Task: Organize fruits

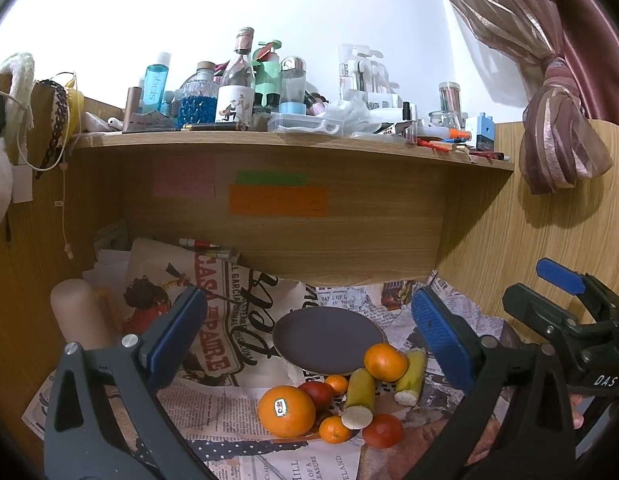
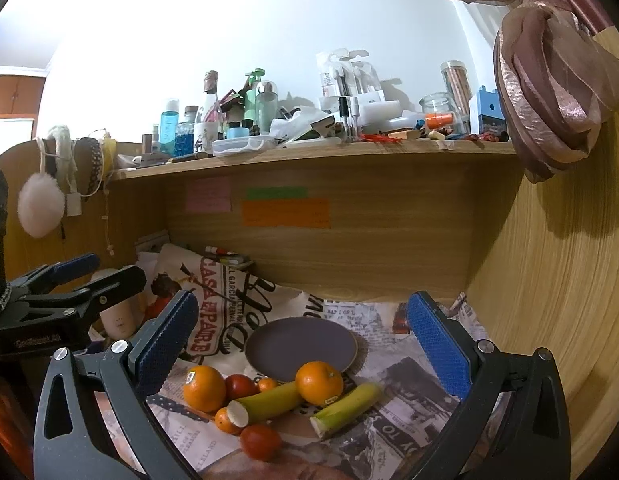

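A pile of fruit lies on newspaper in front of an empty dark round plate (image 1: 329, 340) (image 2: 301, 346). It holds a large stickered orange (image 1: 286, 411) (image 2: 204, 388), a second orange (image 1: 385, 362) (image 2: 319, 383), small tangerines (image 1: 334, 429), red tomatoes (image 1: 382, 430) (image 2: 261, 442) and two yellow-green cut stalks (image 1: 359, 398) (image 2: 347, 404). My left gripper (image 1: 309, 344) is open and empty, above and behind the pile. My right gripper (image 2: 305, 348) is open and empty, likewise above it. Each gripper shows at the edge of the other's view.
A wooden shelf (image 1: 293, 144) crowded with bottles and jars overhangs the back of the desk. Sticky notes (image 1: 277, 199) are on the back panel. A beige cylinder (image 1: 79, 312) stands at left. A tied curtain (image 1: 557, 120) hangs by the right wooden wall.
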